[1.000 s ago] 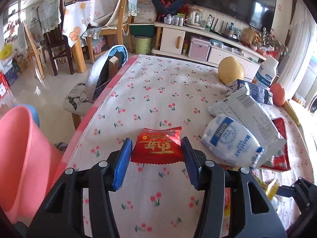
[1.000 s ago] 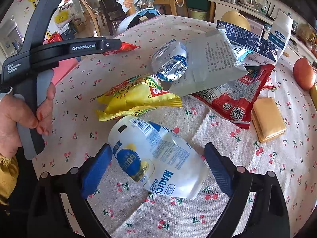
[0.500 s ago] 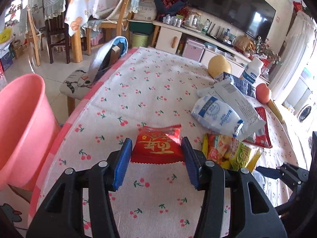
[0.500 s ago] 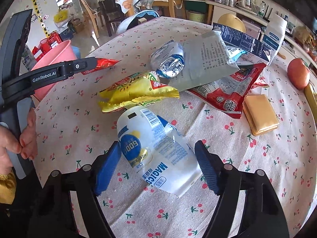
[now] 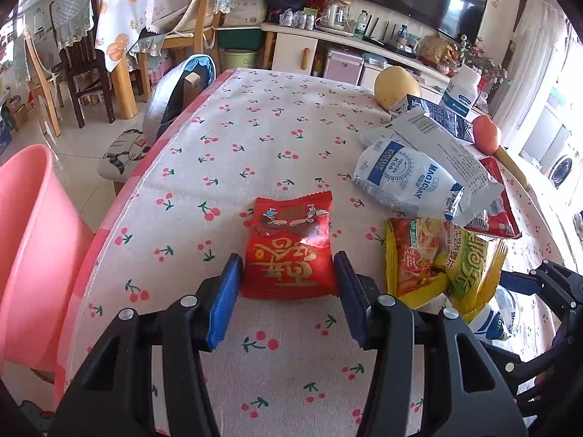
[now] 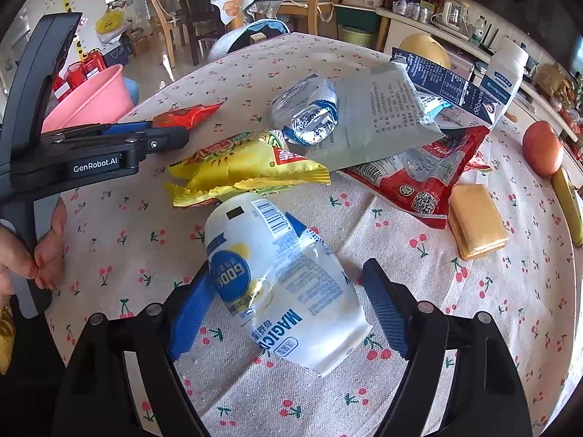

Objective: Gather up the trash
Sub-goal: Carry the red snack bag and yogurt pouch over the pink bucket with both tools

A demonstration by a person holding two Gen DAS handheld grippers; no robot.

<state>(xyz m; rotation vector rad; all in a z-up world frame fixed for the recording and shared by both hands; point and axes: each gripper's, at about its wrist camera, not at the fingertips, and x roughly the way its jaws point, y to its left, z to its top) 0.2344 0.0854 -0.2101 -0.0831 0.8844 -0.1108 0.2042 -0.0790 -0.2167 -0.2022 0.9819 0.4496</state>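
On a table (image 5: pixel 277 116) covered in a cherry-print cloth, the left gripper (image 5: pixel 288 291) holds a red snack packet (image 5: pixel 289 251), its blue pads pressed against the packet's near corners, the rest of the wrapper pointing toward the far side of the table; a pink plastic bin (image 5: pixel 32 240) stands off the table's left edge, near that gripper; seen from the right wrist camera, the same gripper (image 6: pixel 182 129) reaches in from the left with the red snack packet (image 6: pixel 186 116) jutting past its tips, and a person's hand (image 6: pixel 32 251) grips its handle at the near left; the right gripper (image 6: pixel 288 313) straddles a white and blue Magicday pouch (image 6: pixel 288 291) lying on the cloth, its jaws having just been widening slightly after closing in; the left pad appears to touch the pouch's side while the right pad stands clear of it, so the pouch is not clamped; just beyond the pouch lies a yellow snack bag (image 6: pixel 247 167), and farther right a pile of a crumpled blue and white bag (image 6: pixel 309 116), a grey pouch (image 6: pixel 379 120), a dark blue carton (image 6: pixel 448 87) and a red and white wrapper (image 6: pixel 426 178); a tan wafer block (image 6: pixel 475 215) sits to the right of the pile; an orange-red fruit (image 6: pixel 543 149) and a yellow melon (image 6: pixel 426 49) rest at the far right.
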